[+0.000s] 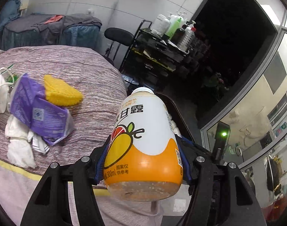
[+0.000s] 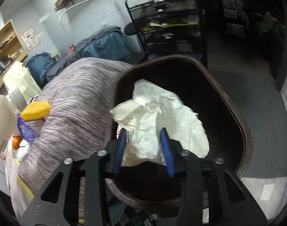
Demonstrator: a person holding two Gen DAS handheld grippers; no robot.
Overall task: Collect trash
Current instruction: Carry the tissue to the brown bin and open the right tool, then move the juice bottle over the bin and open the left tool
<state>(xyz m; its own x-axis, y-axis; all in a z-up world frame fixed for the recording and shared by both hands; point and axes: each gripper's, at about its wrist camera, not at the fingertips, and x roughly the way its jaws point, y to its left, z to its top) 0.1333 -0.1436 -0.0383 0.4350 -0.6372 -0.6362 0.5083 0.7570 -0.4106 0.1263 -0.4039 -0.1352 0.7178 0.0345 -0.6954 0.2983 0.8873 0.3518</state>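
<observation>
- Left gripper (image 1: 143, 162): fingers clenched on the lower, orange part of a mango drink bottle (image 1: 143, 143), which fills the lower centre of the left wrist view; its white cap points away from the camera, and residue shows in the base.
- Right gripper (image 2: 144, 146): blue-padded fingers (image 2: 167, 152) spread apart, lower centre of the right wrist view, directly over crumpled white paper (image 2: 162, 116). Whether the pads touch the paper cannot be told.
- The paper lies inside a dark brown bin (image 2: 243, 124), centre right of that view, just beside the bed.
- Bed with a striped mauve cover (image 1: 83, 71): left half of the left wrist view. On it, at centre left, a purple plastic packet (image 1: 43, 116) lies over white tissues (image 1: 19, 143); a yellow knitted item (image 1: 62, 92) touches the packet's upper edge.
- Same bottle appears at the left edge of the right wrist view.
- Beyond the bed, top centre of the left wrist view: a black wire rack (image 1: 154, 56) carrying pump bottles (image 1: 173, 24).
</observation>
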